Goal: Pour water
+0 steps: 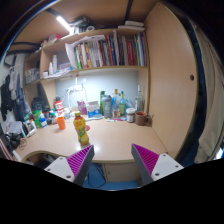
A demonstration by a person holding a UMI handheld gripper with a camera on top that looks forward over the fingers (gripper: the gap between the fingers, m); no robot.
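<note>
Two fingers spread and empty, my gripper hovers short of the surface, the orange-capped bottle ahead-left beyond them; approach underway, I judge reaching and grasping comes next.

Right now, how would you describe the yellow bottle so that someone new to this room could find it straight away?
Find the wooden desk under the bookshelf. The yellow bottle stands on its near part, beyond the open gripper, apart from the bottles crowded along the wall. It is the only bright yellow one, with an orange cap.
</note>
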